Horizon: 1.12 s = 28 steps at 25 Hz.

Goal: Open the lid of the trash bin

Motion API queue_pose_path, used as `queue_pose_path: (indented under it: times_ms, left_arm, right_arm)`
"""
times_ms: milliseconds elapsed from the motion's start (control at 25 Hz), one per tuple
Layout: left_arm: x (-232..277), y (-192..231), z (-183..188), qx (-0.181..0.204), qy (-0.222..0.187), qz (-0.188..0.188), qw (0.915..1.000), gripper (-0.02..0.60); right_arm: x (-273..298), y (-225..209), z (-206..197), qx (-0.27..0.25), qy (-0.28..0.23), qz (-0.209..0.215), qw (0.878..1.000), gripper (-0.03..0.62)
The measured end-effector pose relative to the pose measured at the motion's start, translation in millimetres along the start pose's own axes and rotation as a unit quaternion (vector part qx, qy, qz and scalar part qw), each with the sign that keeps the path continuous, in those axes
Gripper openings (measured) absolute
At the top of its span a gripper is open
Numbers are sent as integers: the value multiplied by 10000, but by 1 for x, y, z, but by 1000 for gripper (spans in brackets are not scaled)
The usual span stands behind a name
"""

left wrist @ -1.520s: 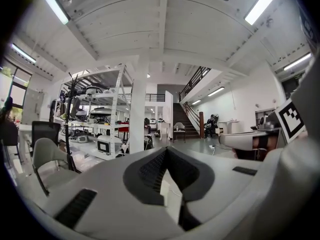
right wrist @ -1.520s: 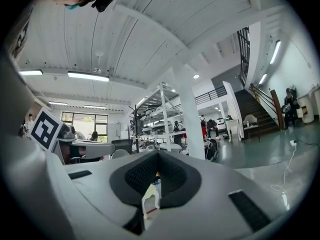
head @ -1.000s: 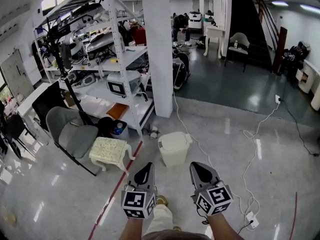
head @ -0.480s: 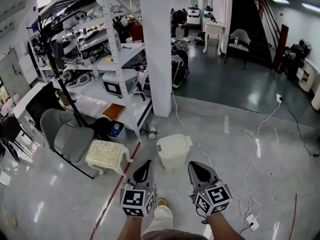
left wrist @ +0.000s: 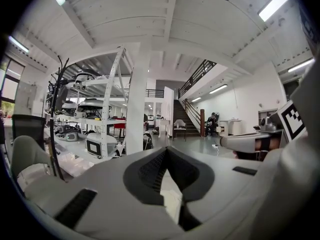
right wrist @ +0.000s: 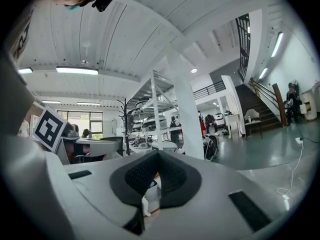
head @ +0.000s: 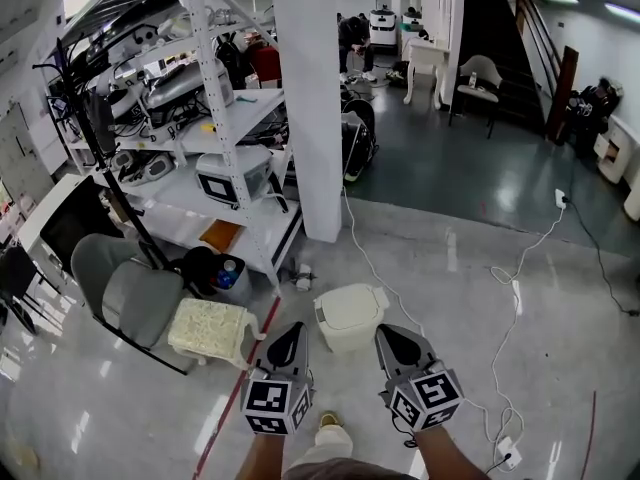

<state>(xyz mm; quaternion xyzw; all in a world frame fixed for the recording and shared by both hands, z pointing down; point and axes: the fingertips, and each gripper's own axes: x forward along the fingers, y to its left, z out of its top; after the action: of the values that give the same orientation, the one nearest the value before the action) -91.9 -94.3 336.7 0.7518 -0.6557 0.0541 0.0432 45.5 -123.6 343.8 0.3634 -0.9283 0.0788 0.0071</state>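
The trash bin (head: pixel 350 316) is a small cream-white bin with its lid down, standing on the glossy floor in front of the white pillar (head: pixel 310 98). In the head view both grippers are held low and side by side, pointing at the bin. My left gripper (head: pixel 288 340) is just short of the bin's left side and my right gripper (head: pixel 398 343) just short of its right side; neither touches it. Each has its jaws together with nothing held. In the left gripper view a pale piece of the bin (left wrist: pixel 169 191) shows past the left gripper's (left wrist: pixel 167 181) tips.
A metal shelf rack (head: pixel 215 118) loaded with equipment stands at the left. Below it are a grey chair (head: pixel 130 293), a black bucket (head: pixel 212 271) and a low white stool (head: pixel 210 323). A red floor line (head: pixel 235 388) runs beside the bin. White cables (head: pixel 500 348) trail at the right.
The head view has moved forward, so the bin now lies closer to the two gripper tips. Both grippers keep the same side-by-side pose, jaws together.
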Motion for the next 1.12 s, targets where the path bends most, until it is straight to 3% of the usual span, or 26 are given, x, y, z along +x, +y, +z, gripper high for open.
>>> queue_pose_path:
  times_ms: [360, 840, 1120]
  left_arm:
    - [69, 49, 7, -16, 36, -279, 9996, -12]
    - [139, 77, 23, -48, -188, -531, 9984, -12]
    - [168, 79, 29, -39, -256, -527, 9983, -12]
  right_arm:
    - [81, -23, 10, 10, -14, -213, 9998, 34]
    - [139, -59, 19, 3, -111, -544, 9985, 34]
    - [167, -73, 29, -68, -173, -419, 9989, 34]
